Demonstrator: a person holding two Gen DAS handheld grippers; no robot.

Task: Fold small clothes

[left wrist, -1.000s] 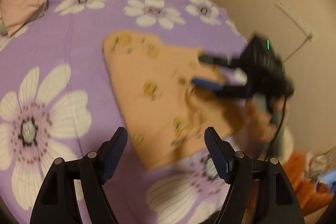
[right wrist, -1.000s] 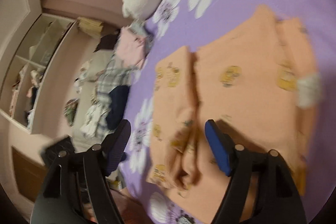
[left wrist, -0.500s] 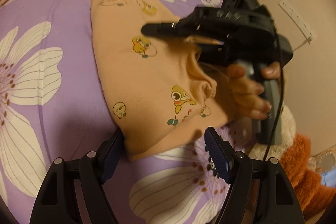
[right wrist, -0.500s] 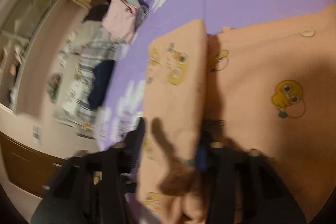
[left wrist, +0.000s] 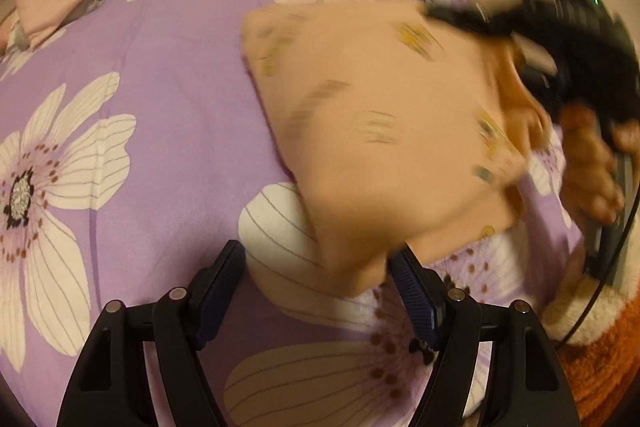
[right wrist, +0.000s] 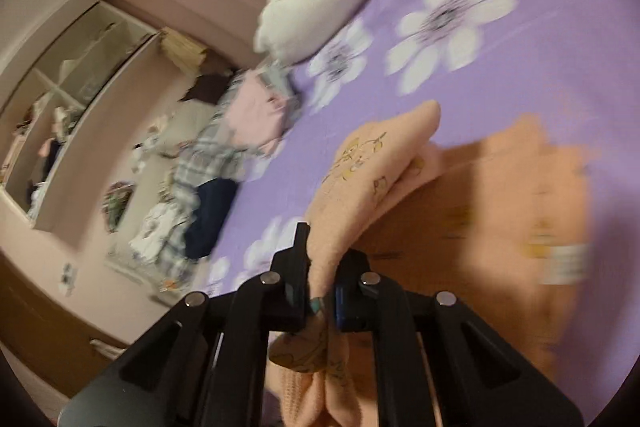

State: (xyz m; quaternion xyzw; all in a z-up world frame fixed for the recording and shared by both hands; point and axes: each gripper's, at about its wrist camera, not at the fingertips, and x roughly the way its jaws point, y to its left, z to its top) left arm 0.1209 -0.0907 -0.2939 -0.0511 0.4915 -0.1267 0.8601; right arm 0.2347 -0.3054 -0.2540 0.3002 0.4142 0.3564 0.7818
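A small peach garment (left wrist: 380,131), printed with yellow cartoon figures, lies spread on the purple flowered bedspread (left wrist: 168,131) of a bed, and one of its edges is raised off the cover. In the right wrist view a gathered fold of that cloth (right wrist: 344,195) is seen pinched between the pads of the right claw (right wrist: 322,291), whose jaws are closing on it; the fabric bunches thickly behind the pads and runs up and away toward the rest of the garment. The left claw (left wrist: 316,291) is held wide apart with nothing between its fingers, poised over the garment's near corner, which reaches just to the inner face of one finger. The step in hand is judged to be a fold of the gripped edge across the body of the garment. It is best done if the pinched edge is carried low and level over the cloth, so that the lifted flap is laid without twisting, while the near corner is pinned or gripped by the left claw so that the whole piece is not dragged along the slippery bedspread. Because both views are smeared by motion, it cannot be told for certain how many layers are caught in the right claw; a grip on a single layer would probably give the cleaner crease.
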